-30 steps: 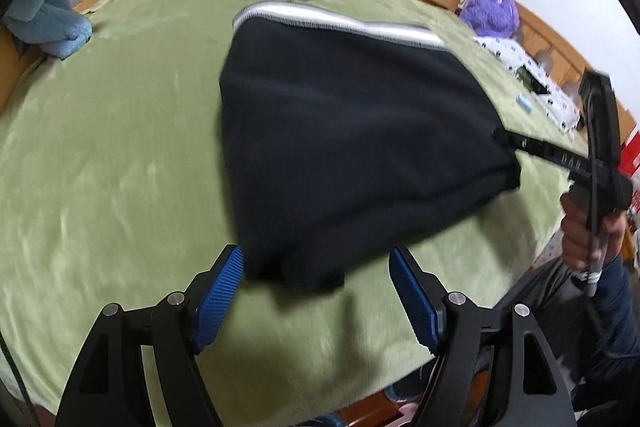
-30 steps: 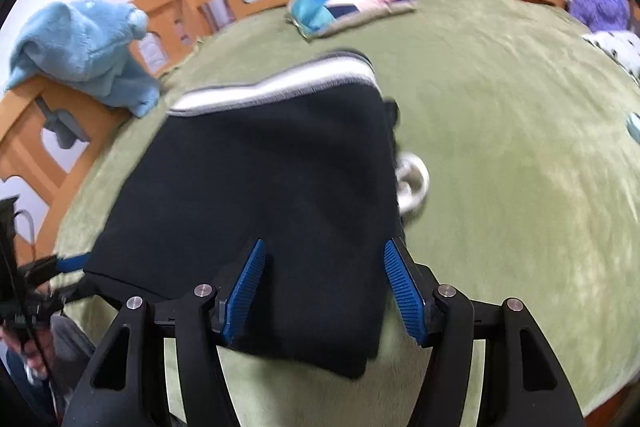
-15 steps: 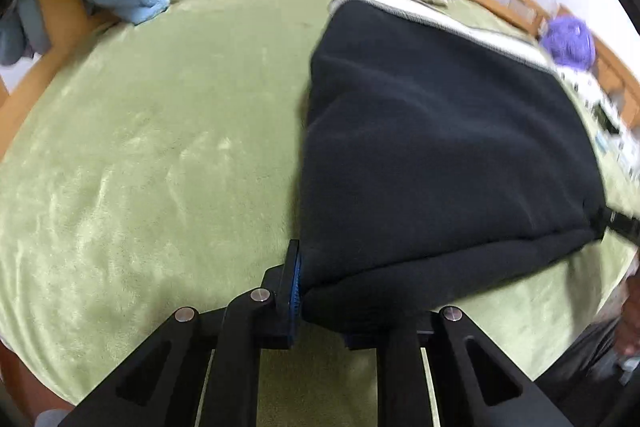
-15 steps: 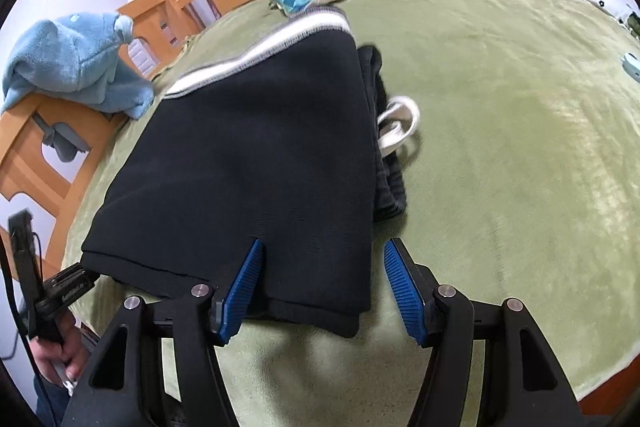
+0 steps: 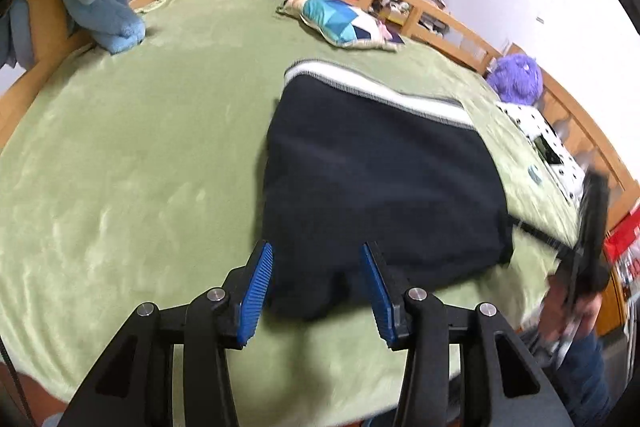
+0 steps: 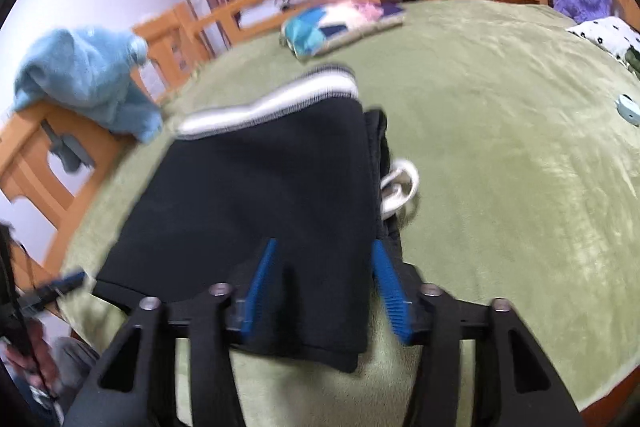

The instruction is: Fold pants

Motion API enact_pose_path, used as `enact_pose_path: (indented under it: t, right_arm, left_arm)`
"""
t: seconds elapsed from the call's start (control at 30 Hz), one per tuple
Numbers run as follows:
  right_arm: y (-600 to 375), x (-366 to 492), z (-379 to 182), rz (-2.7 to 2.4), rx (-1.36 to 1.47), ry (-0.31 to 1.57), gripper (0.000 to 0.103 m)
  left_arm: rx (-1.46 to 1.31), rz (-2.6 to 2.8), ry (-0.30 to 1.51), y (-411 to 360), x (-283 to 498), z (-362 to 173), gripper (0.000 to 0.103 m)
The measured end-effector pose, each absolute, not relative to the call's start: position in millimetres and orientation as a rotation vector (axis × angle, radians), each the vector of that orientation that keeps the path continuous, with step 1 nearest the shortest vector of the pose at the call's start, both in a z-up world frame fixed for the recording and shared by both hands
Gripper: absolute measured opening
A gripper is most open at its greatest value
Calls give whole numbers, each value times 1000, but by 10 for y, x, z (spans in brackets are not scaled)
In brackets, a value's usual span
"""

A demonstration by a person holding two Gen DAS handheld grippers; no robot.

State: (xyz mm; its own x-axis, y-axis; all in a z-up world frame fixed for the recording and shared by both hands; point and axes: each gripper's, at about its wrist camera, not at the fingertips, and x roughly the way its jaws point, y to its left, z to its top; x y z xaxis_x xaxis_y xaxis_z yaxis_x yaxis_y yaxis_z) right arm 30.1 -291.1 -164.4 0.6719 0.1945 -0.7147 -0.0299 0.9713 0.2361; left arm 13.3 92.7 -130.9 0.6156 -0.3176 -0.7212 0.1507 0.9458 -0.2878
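Left hand-held gripper (image 5: 316, 287) released pants (image 5: 380, 183), now spread; right hand-held gripper (image 6: 324, 287) spread, straddling pants corner.

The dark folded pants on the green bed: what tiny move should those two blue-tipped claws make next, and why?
Probably close both on the near edge. The left gripper and right gripper are open, each straddling a near corner of the dark folded pants with a white striped waistband, lying flat on the green blanket. Gripping there would let them lift for another fold.
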Motion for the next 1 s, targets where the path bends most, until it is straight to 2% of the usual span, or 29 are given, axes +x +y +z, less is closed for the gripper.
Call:
enact_pose_path:
  t: [0.13, 0.23, 0.33, 0.5, 0.6, 0.63, 0.67, 0.73, 0.83, 0.9, 0.93, 1.0]
  right_arm:
    - [-2823, 283, -1778, 113, 102, 869, 43]
    - [-2859, 305, -1692, 171, 82, 917, 43]
    - [-2944, 407, -1476, 165, 85, 849, 43]
    - [-2994, 1032, -1274, 147, 120, 759, 55]
    - [-3004, 1489, -1376, 136, 162, 795, 59]
    - [-3000, 1617, -1447, 135, 177, 822, 50]
    - [-2986, 1721, -1511, 160, 189, 842, 32]
    - [-3051, 1700, -1434, 176, 194, 780, 15]
    - [-3389, 1619, -1450, 168, 370, 787, 15]
    - [-3419, 1616, -1604, 126, 348, 813, 19]
    - [-3412, 1602, -1682, 112, 331, 817, 25]
    - [-3414, 1552, -1622, 74, 301, 825, 47]
  left_arm:
    - [-147, -238, 927, 618, 340, -1554, 45]
    - [-29, -201, 948, 445, 320, -1791, 52]
    - [112, -210, 924, 285, 269, -1720, 56]
    - [-5, -246, 926, 472, 543, -1490, 56]
    - [-97, -237, 936, 592, 739, -1466, 56]
    - [-129, -234, 943, 627, 836, -1460, 56]
    - [-146, -234, 946, 642, 873, -1462, 56]
    - [-166, -241, 938, 631, 998, -1424, 56]
    - [-165, -273, 901, 554, 1119, -1326, 56]
    - [-164, -289, 895, 484, 1178, -1320, 57]
    - [-166, -306, 897, 429, 1214, -1345, 59]
    - [-156, -323, 935, 332, 1288, -1449, 60]
